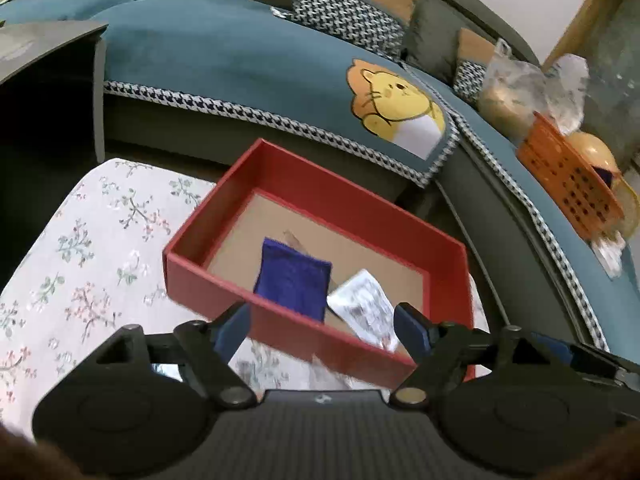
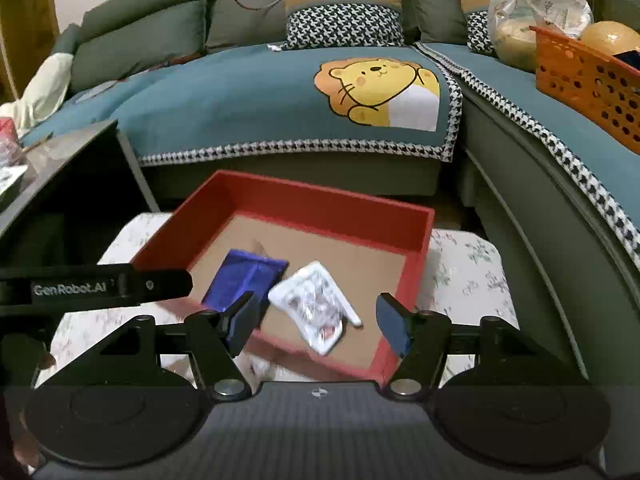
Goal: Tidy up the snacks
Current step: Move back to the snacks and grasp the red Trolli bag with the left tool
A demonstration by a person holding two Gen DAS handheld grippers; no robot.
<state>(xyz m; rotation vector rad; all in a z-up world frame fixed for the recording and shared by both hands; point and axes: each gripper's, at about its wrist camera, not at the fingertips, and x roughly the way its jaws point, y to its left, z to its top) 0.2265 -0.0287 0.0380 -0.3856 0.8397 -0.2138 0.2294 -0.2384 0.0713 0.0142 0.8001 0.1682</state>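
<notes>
A red box point(image 1: 348, 200) with a brown floor stands on a floral cloth. Inside it lie a blue snack packet point(image 1: 294, 280) and a white and silver snack packet point(image 1: 366, 312). The box point(image 2: 320, 204), the blue packet point(image 2: 244, 276) and the white packet point(image 2: 316, 304) also show in the right wrist view. My left gripper point(image 1: 322, 326) is open and empty above the box's near wall. My right gripper point(image 2: 316, 322) is open and empty, just above the white packet. The left gripper's body point(image 2: 96, 286) reaches in from the left of the right wrist view.
The floral cloth point(image 1: 92, 264) covers the low surface under the box. A teal-covered sofa point(image 2: 248, 96) stands behind. An orange basket point(image 2: 584, 80) and a plastic bag point(image 2: 532, 8) sit on the sofa's right side. A dark side table point(image 2: 60, 168) stands at the left.
</notes>
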